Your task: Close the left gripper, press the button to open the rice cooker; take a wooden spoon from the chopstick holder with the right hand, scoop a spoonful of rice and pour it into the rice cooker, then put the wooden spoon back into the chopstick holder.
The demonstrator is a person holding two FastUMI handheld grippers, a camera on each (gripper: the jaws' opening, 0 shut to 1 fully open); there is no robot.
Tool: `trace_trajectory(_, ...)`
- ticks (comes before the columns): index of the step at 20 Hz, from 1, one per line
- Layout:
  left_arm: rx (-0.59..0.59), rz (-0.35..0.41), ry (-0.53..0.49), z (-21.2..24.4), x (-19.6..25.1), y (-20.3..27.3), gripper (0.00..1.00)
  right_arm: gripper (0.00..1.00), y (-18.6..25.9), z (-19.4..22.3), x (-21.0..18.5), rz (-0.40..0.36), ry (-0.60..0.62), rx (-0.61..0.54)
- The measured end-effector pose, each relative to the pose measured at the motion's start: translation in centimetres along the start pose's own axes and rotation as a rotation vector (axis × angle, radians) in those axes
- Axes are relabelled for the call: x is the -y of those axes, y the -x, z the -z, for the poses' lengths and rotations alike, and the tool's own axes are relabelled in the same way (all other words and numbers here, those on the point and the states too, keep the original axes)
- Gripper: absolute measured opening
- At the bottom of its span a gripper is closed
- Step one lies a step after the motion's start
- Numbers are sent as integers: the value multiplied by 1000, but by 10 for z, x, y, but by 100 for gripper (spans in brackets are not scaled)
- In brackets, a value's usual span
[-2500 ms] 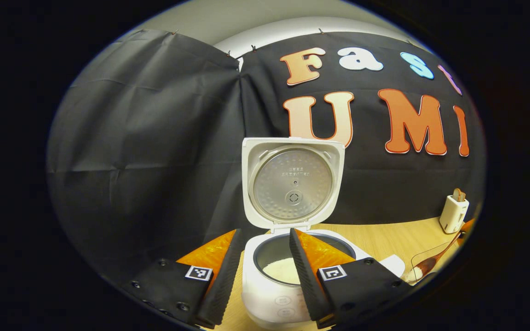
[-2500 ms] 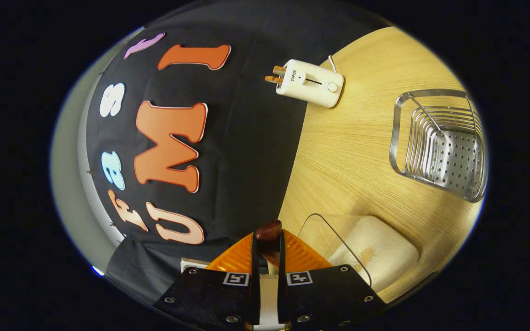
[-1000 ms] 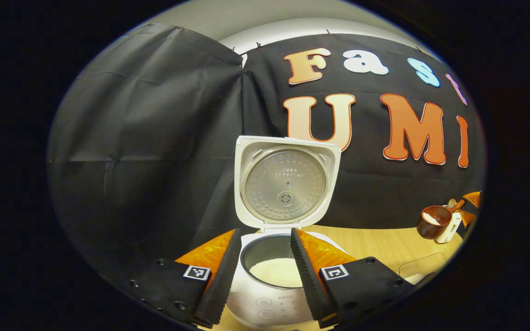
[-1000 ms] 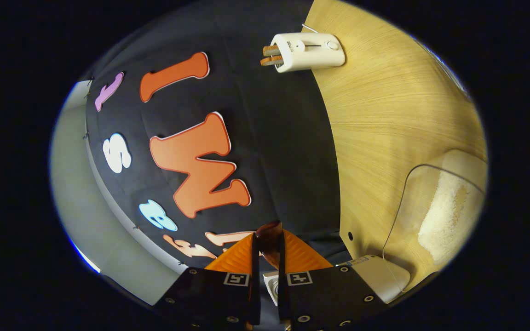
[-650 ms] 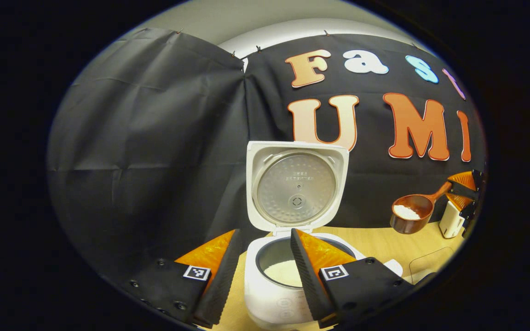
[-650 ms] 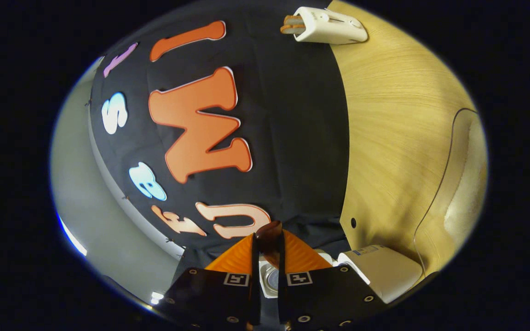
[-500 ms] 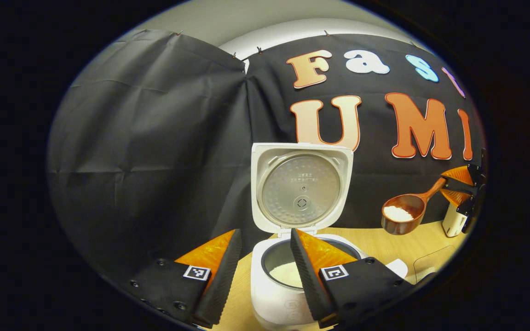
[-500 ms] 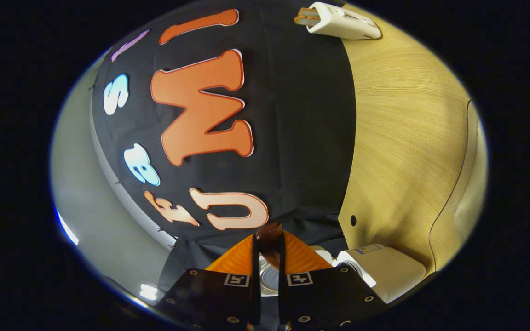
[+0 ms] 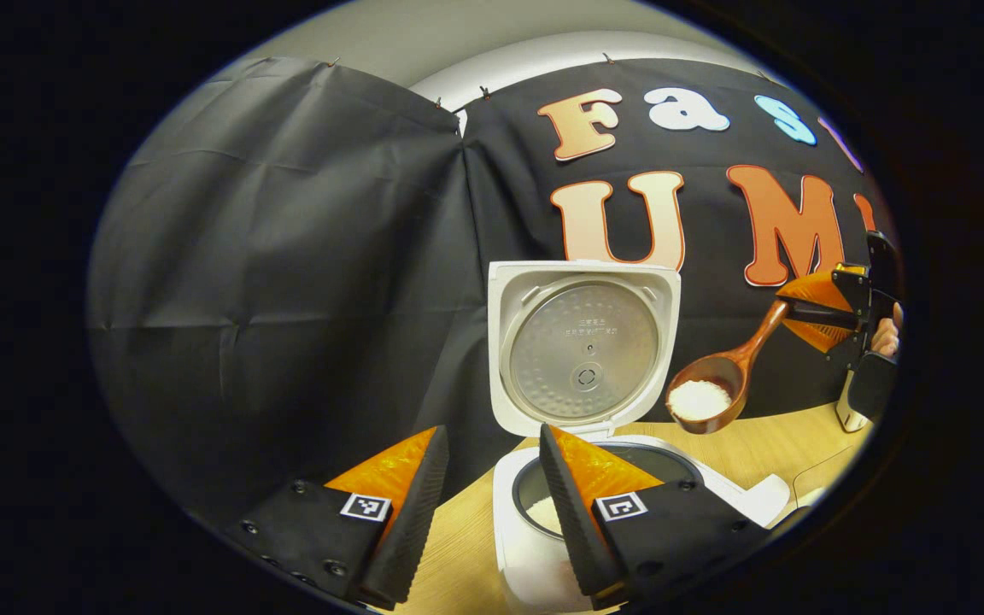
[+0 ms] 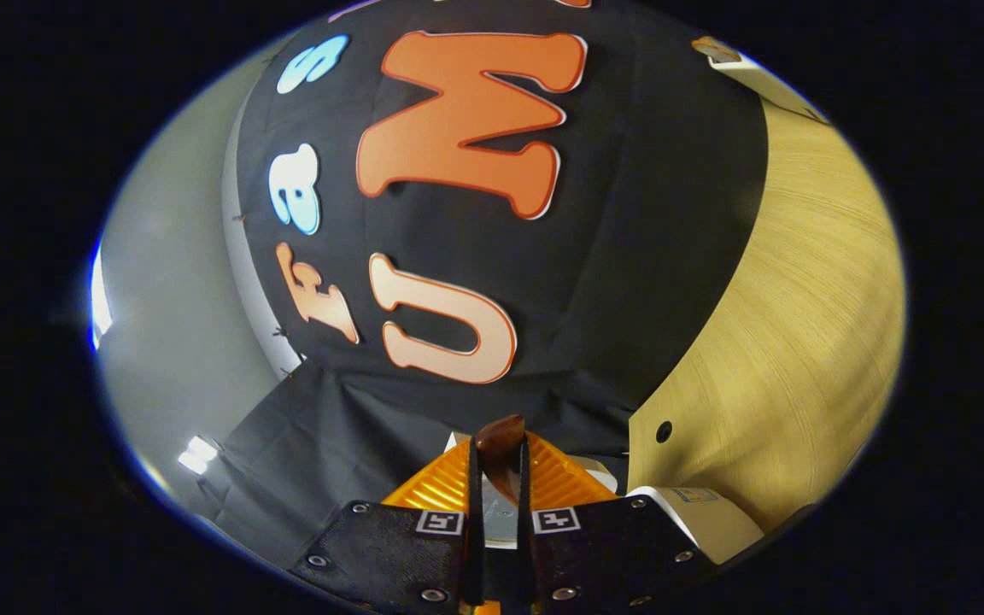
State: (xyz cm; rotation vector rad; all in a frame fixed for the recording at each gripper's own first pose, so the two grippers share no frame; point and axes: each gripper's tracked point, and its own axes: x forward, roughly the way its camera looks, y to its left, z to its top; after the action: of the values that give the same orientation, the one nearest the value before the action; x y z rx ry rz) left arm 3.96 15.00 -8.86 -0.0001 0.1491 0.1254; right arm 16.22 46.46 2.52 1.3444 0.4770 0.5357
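Your right tool pinches the wooden spoon by its handle; the bowl, holding rice, hangs in the air just right of the rice cooker, whose lid stands upright, open. Your left tool is spread, holding nothing, low over the worktop before the cooker.

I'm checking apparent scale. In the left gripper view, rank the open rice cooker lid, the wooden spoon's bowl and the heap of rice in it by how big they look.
Largest to smallest:
1. rice cooker lid, standing open
2. wooden spoon's bowl
3. heap of rice inside that bowl

How near each is to the camera is unsure, so this ranks apparent size alone.
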Motion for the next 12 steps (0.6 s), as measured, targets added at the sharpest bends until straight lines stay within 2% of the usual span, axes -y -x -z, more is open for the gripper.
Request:
trace_trajectory(5,14,-10,-26,1,-8,-7,72,15,-19,39,-14,-31,208,-87)
trace_trajectory(12,15,-11,-22,2,-12,-13,72,14,-29,56,-51,-113,463,-93)
